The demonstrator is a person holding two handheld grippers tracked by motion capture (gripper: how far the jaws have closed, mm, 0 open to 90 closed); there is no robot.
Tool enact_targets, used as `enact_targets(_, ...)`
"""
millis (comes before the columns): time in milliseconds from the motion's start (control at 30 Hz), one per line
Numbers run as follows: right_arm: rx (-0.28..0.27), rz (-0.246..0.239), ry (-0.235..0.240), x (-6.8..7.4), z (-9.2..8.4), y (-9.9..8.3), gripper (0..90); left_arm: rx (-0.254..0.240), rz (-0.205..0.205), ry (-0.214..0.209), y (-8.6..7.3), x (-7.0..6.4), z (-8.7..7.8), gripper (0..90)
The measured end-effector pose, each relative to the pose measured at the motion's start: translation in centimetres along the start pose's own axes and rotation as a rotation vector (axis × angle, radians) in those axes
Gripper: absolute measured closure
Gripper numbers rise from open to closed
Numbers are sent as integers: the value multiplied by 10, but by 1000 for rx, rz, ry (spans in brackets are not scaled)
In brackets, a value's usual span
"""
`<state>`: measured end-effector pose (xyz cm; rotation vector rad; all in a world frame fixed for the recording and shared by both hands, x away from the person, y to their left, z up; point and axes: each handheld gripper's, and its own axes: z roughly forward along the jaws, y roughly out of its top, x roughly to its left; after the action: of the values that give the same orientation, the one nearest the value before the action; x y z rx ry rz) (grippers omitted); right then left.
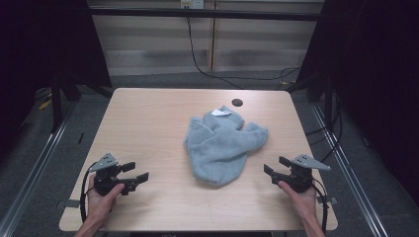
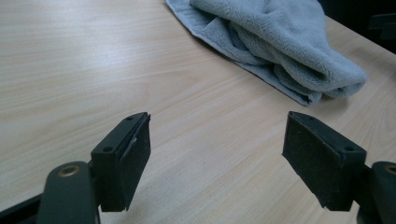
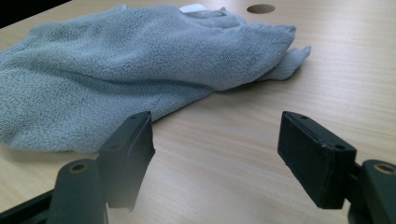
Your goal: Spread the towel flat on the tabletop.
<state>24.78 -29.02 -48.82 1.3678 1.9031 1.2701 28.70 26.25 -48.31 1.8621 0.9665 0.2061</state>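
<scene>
Item: grey towel (image 1: 222,145), crumpled at mid-worktop (image 1: 148,123), white tag at its far edge. Left claw (image 1: 137,173) and right claw (image 1: 272,167): both spread, empty, flanking the towel, apart from it. Advice: likely a grasp; pinch single-layer corners, not bunched folds.

One wooden table (image 1: 148,128) carries one crumpled grey towel (image 1: 222,145) bearing one white label (image 1: 221,112). Two hands (image 1: 101,197) hold two grippers (one apiece): the left gripper (image 1: 135,172) and the right gripper (image 1: 276,166), each with two black jaws. One round hole (image 1: 237,102) marks the tabletop.
</scene>
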Motion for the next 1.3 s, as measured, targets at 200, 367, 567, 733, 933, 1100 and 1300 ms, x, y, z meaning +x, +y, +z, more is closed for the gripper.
enact_targets(200,42,-2,50,5,1,1,312,12,13,-13,0,-1,6,241)
enact_targets(367,56,9,101,11,1,5,336,6,10,-9,1,1,5,255)
enact_targets(567,82,-27,147,21,4,15,337,-7,27,-10,5,-2,4,268)
enact_targets(733,109,-44,172,26,21,28,254,6,26,-13,5,-2,7,270)
enact_targets(933,118,-60,184,28,52,56,211,12,29,-18,5,-3,9,271)
enact_targets(1100,128,-88,203,36,81,81,208,9,34,-21,5,-2,8,285)
enact_targets(1300,155,-68,216,33,113,86,176,10,39,-20,5,0,8,284)
